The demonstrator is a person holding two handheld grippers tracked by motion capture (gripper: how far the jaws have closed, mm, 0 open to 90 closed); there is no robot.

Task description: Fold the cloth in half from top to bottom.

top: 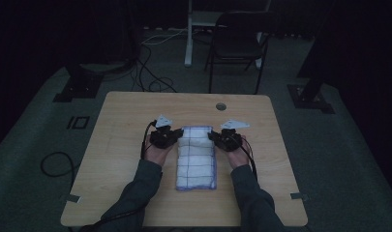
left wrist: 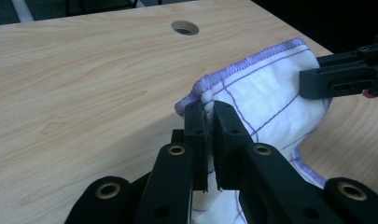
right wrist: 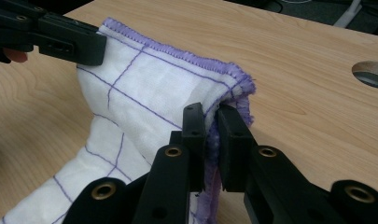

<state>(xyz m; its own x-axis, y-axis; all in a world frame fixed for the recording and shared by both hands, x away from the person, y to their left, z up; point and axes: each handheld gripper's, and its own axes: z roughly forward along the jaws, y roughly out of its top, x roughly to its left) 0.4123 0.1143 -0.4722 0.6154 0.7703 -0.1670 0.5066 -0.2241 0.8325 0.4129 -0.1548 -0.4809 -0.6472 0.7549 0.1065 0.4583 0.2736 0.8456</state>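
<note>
White cotton with a thin purple grid and a purple stitched hem: the cloth (top: 197,157) lies in the middle of the wooden bench (top: 116,145), already doubled into a long narrow strip that runs from the person's side toward the far edge. Its far end is raised off the wood, pinched at both far corners. The left claw (left wrist: 209,116) is clamped on the cloth at the hemmed corner, jaws nearly together with only the fabric's thickness between them; the right claw (right wrist: 211,122) grips the opposite corner the same way, the hem bunched in its bite. Between the two the lifted edge sags and curves, which suggests a light, limp fabric with no stiffness of its own: it will likely drape, fold wherever it is unsupported, and trail after the corners rather than hold a line. The weave looks soft and slightly coarse, so it should not slip easily out of a firm pinch, and nothing about it seems fragile. The stitched hem at the corners is probably the best hold, being thicker and less stretchy than the middle, and keeping both corners level and taut should keep the edge straight
</note>
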